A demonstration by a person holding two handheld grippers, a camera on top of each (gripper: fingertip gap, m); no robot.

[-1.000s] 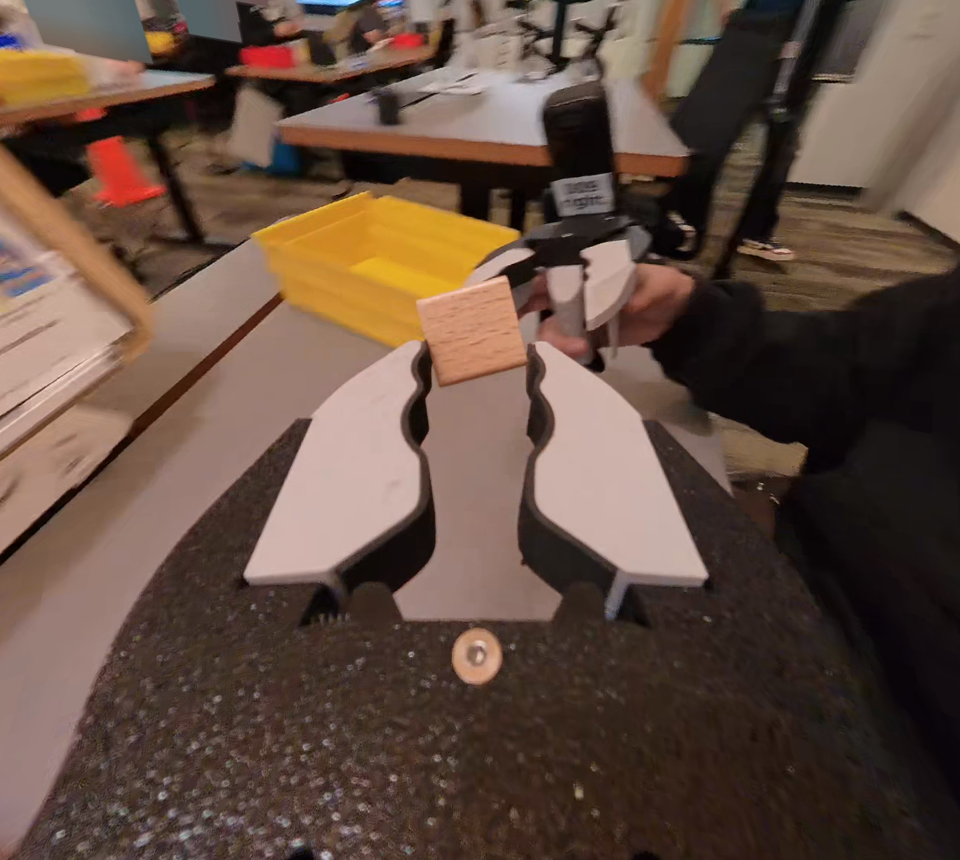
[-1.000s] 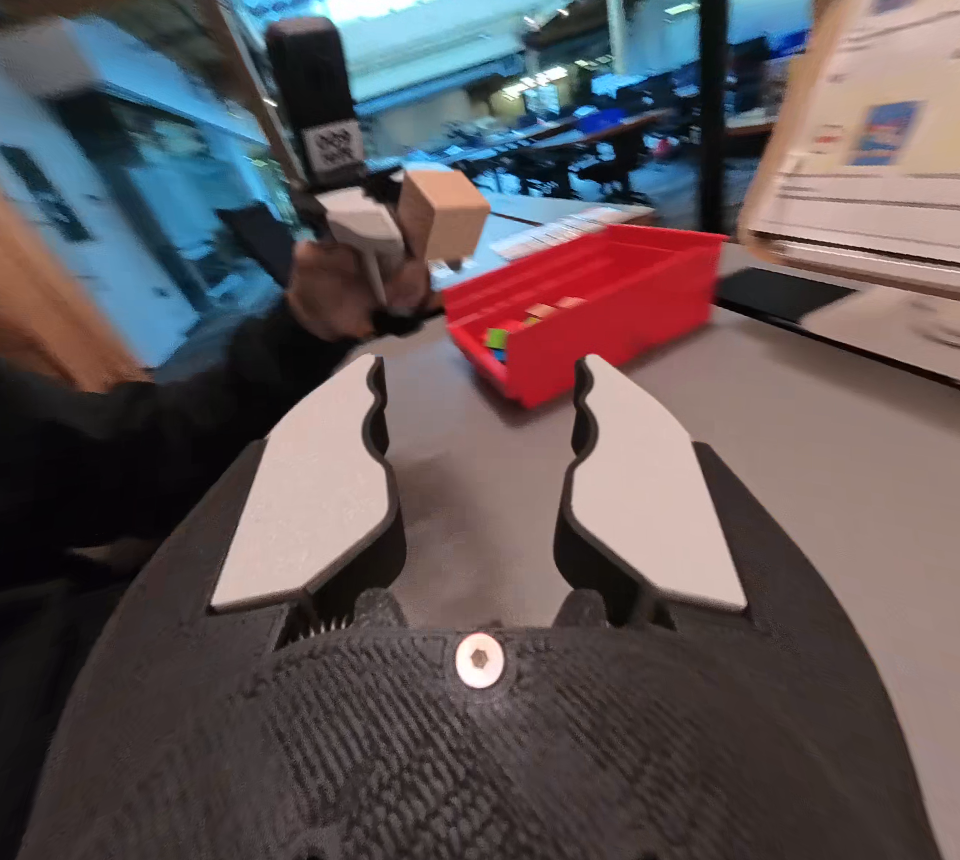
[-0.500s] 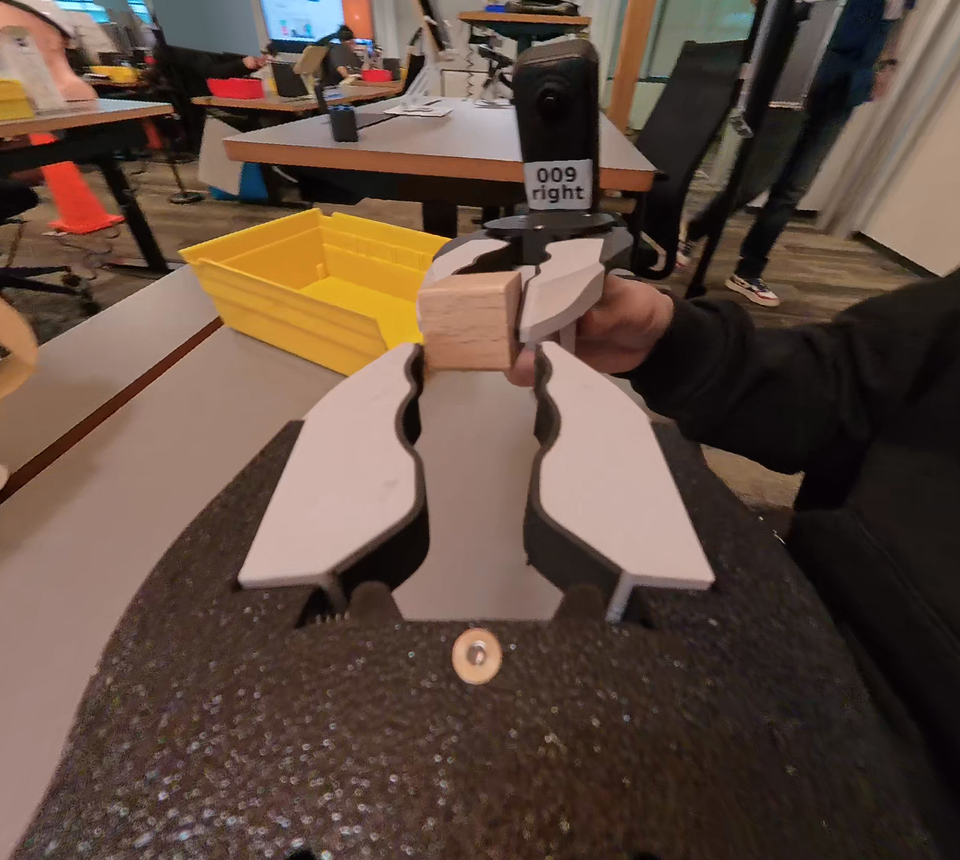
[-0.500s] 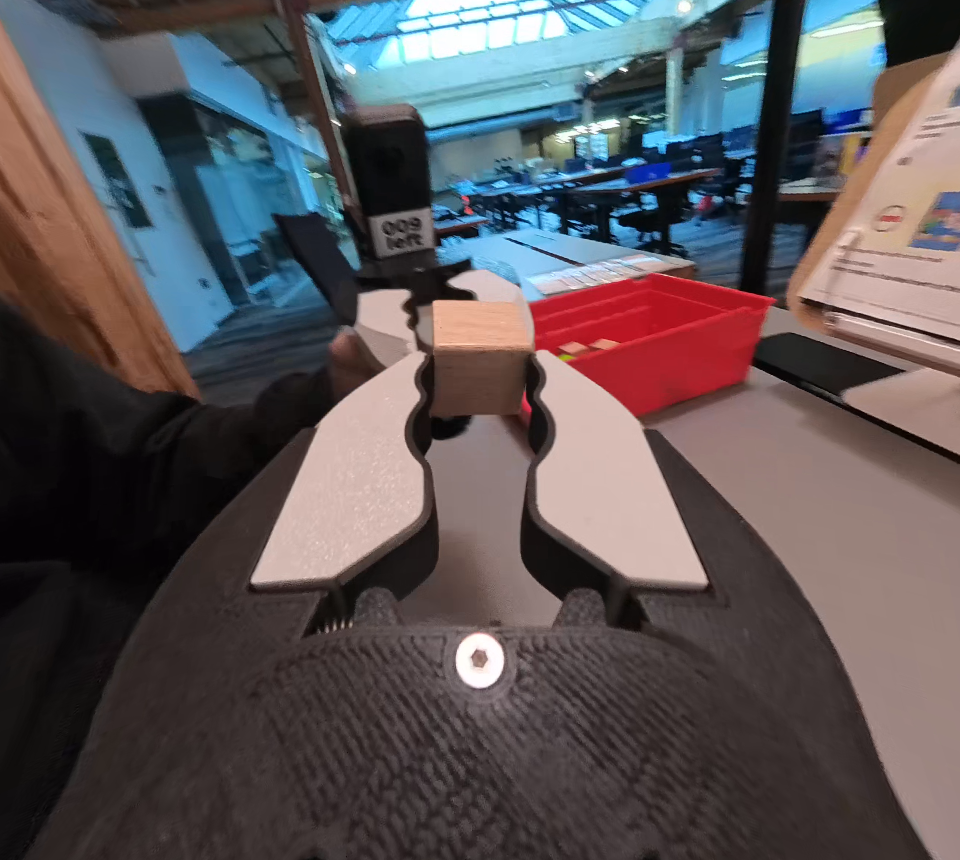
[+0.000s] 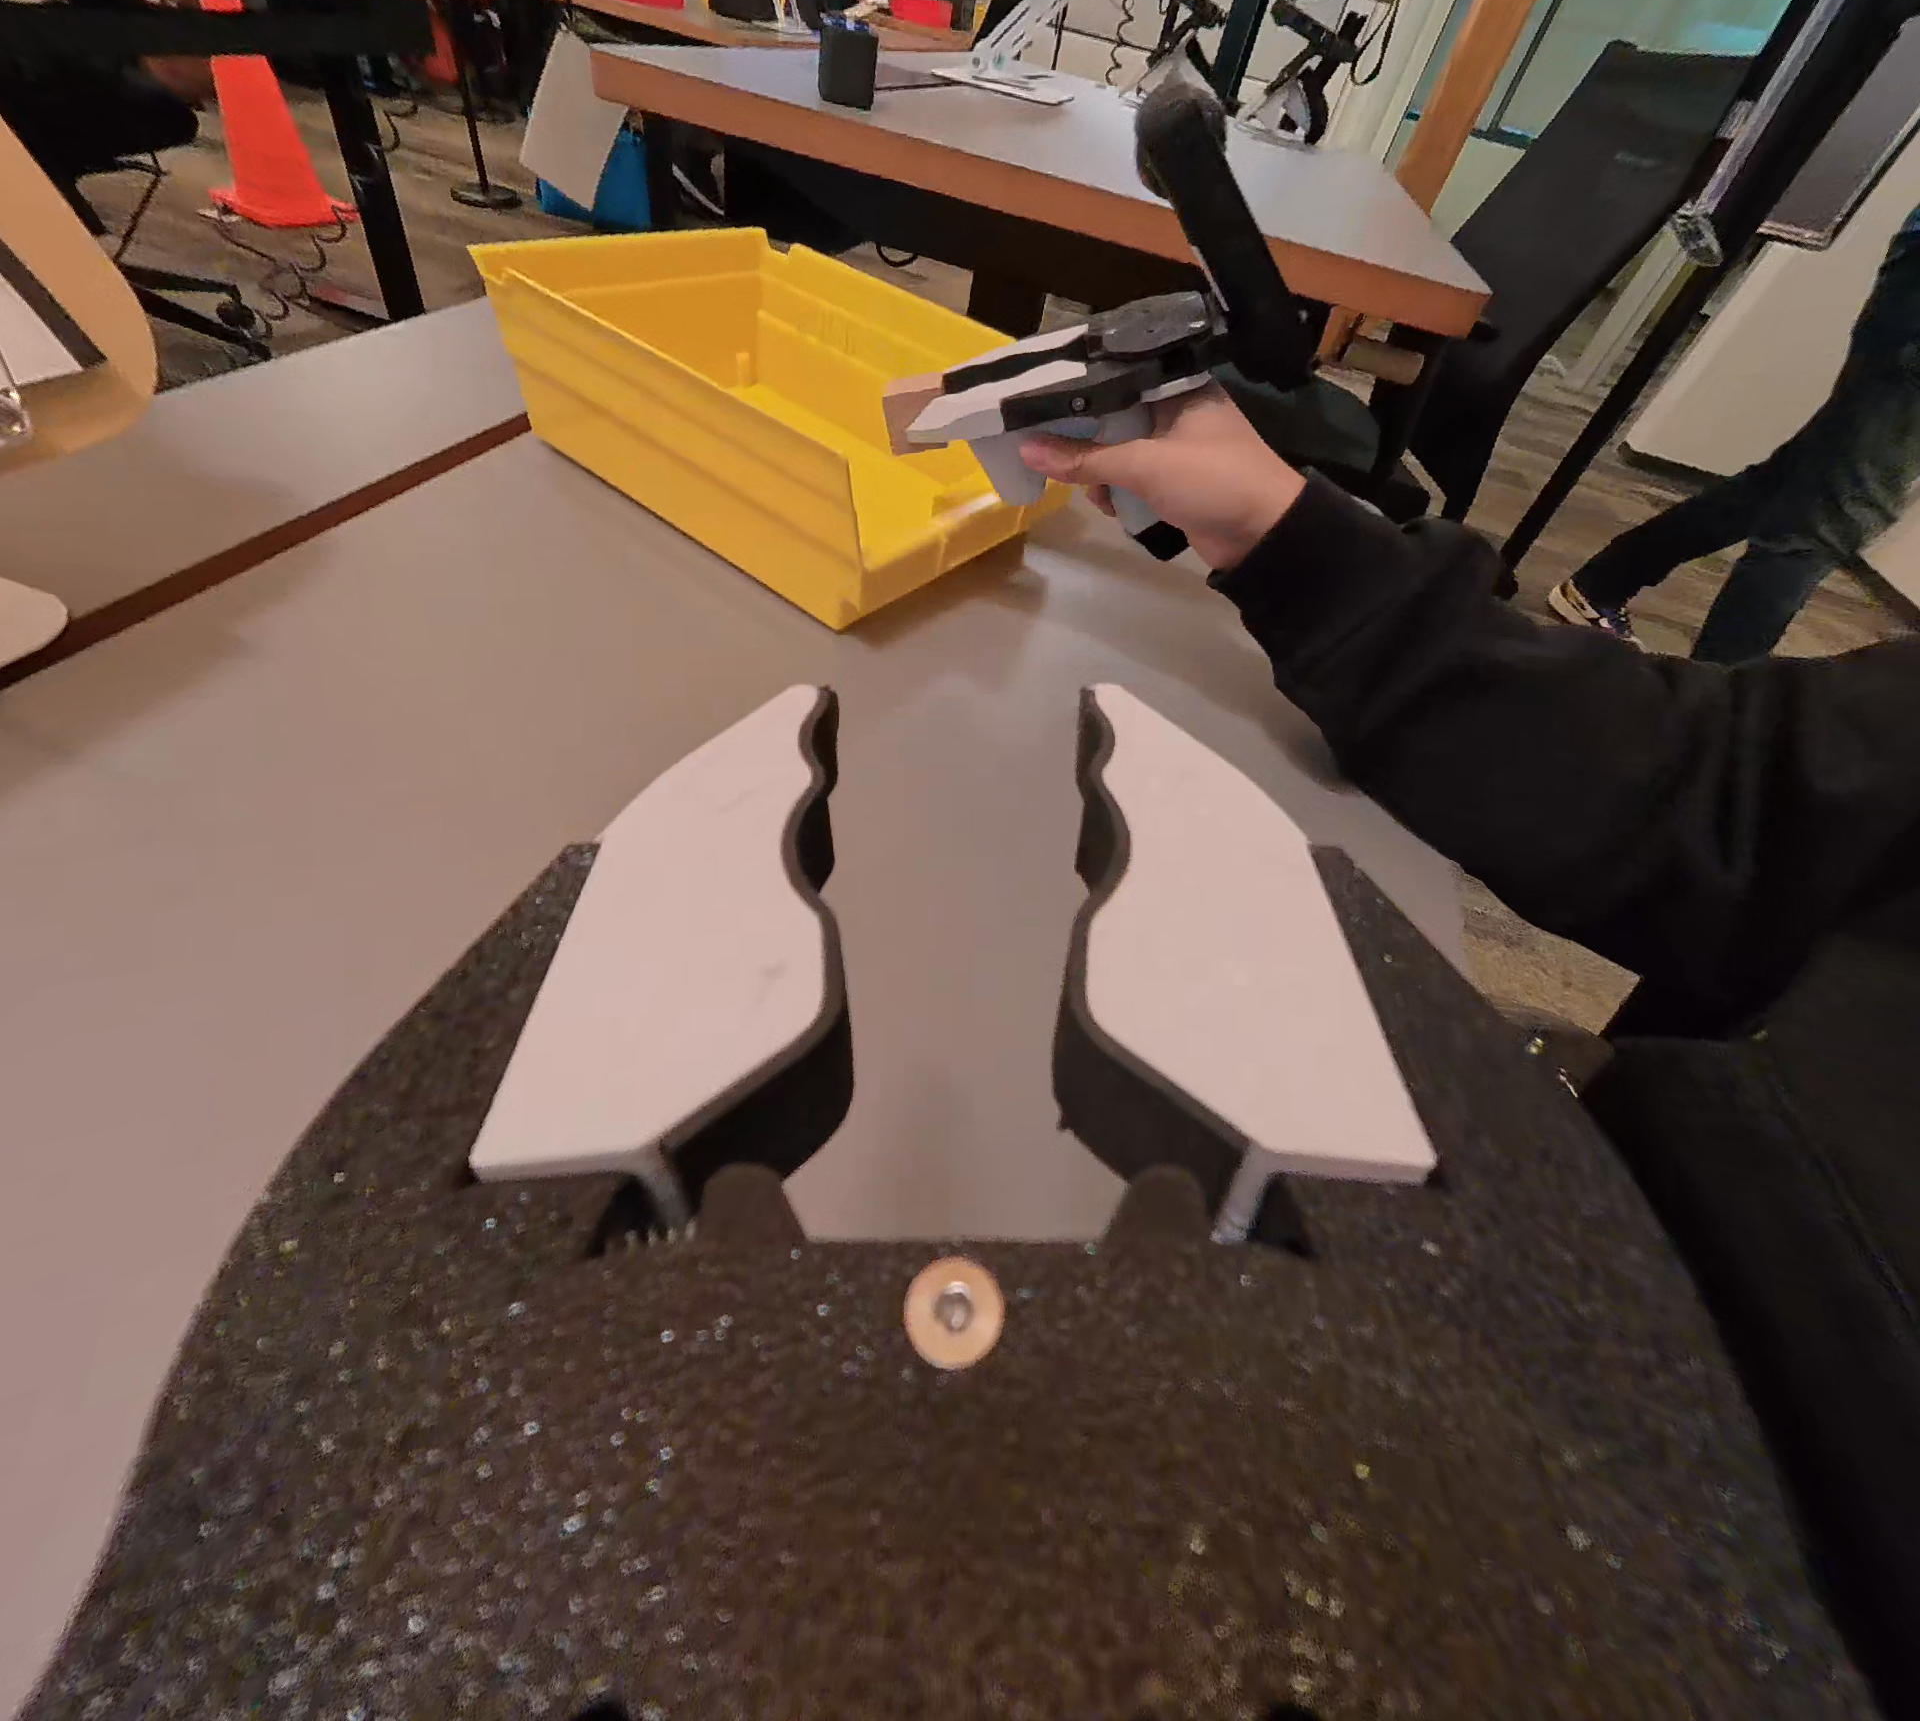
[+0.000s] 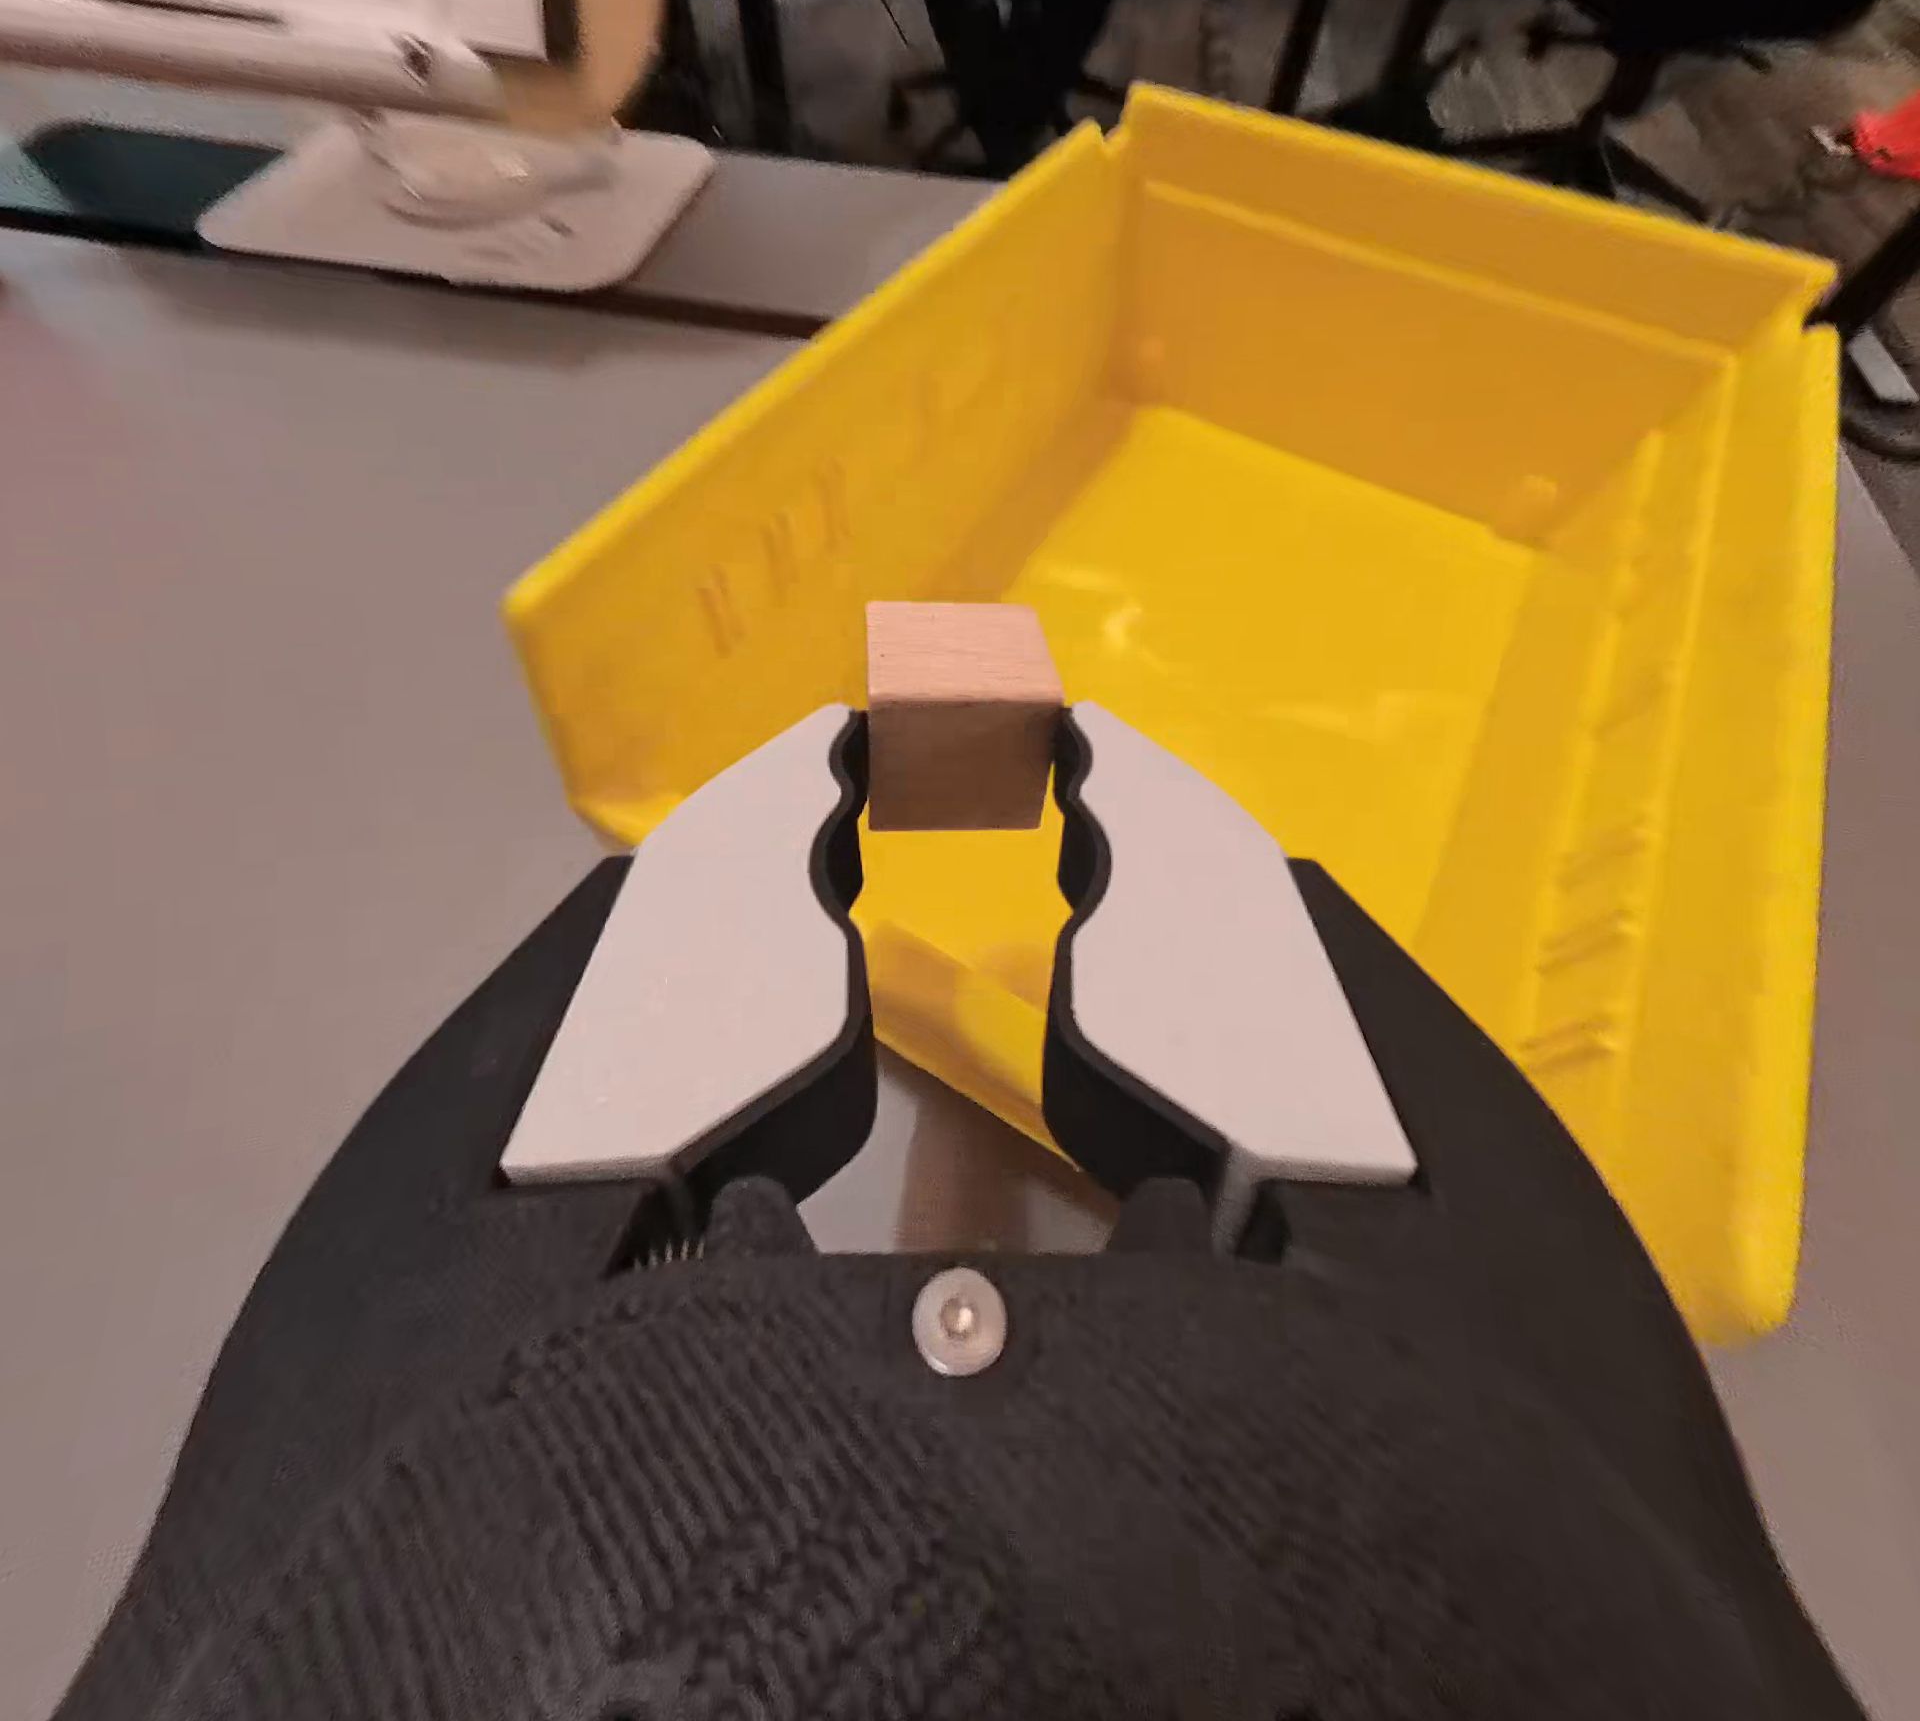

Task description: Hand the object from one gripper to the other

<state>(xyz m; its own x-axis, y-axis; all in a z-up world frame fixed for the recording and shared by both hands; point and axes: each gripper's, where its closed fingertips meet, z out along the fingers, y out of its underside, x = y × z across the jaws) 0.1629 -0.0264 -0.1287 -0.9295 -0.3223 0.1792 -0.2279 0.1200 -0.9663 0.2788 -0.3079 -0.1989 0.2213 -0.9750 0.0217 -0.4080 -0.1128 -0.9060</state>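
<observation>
One grey table (image 5: 312, 736), busy workshop behind

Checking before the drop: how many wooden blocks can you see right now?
1. The block is clamped between the right tool's pads, above the yellow bin. The bin's visible floor is bare; its near corner is hidden behind the tool.

Right claw (image 6: 961, 736) grips wooden cube (image 6: 961, 715) over yellow bin (image 6: 1351, 632)
</observation>
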